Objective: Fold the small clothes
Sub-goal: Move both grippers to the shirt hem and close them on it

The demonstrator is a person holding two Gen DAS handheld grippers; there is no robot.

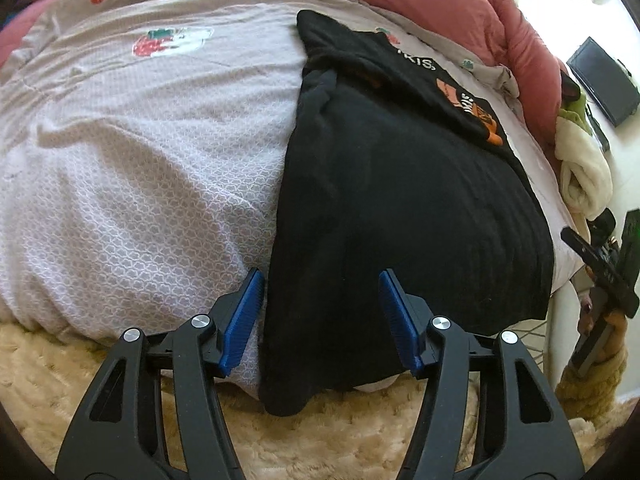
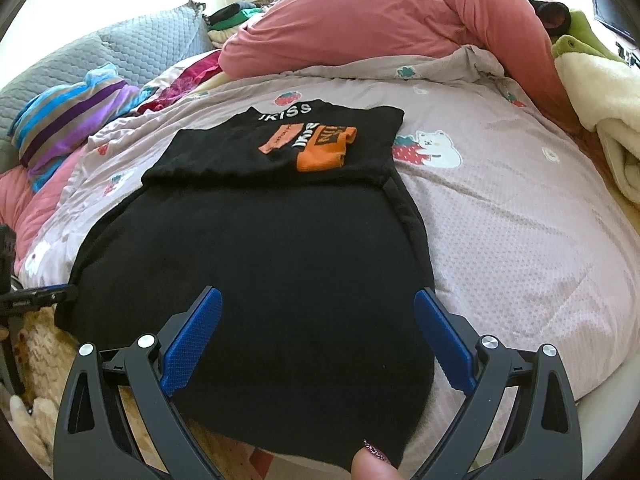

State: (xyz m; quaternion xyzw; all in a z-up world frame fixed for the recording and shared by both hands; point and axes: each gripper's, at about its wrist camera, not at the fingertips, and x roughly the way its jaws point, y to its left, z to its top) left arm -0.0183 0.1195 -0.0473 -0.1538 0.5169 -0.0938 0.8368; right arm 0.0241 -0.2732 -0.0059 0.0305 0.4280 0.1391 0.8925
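A black shirt [image 2: 256, 248] with an orange print and white lettering [image 2: 316, 144] lies flat on the bedspread, its near hem drooping over the bed's edge. My left gripper [image 1: 320, 280] is open over the shirt's [image 1: 400, 208] near left corner. One blue pad [image 1: 244, 316] is beside the cloth's edge and the other is above the cloth. Neither pad presses on it. My right gripper [image 2: 318, 294] stands open over the shirt's near right part, with cloth under the gap. In the left wrist view it shows at the far right [image 1: 600, 268].
A lilac strawberry-print bedspread [image 1: 140, 140] covers the bed. At the back lie a pink duvet [image 2: 380, 24], a striped cloth [image 2: 72, 120] and a grey quilted pillow [image 2: 132, 44]. A cream fleece [image 2: 600, 100] is on the right and beige fluffy fabric [image 1: 320, 440] below the bed's edge. A fingertip [image 2: 370, 466] shows.
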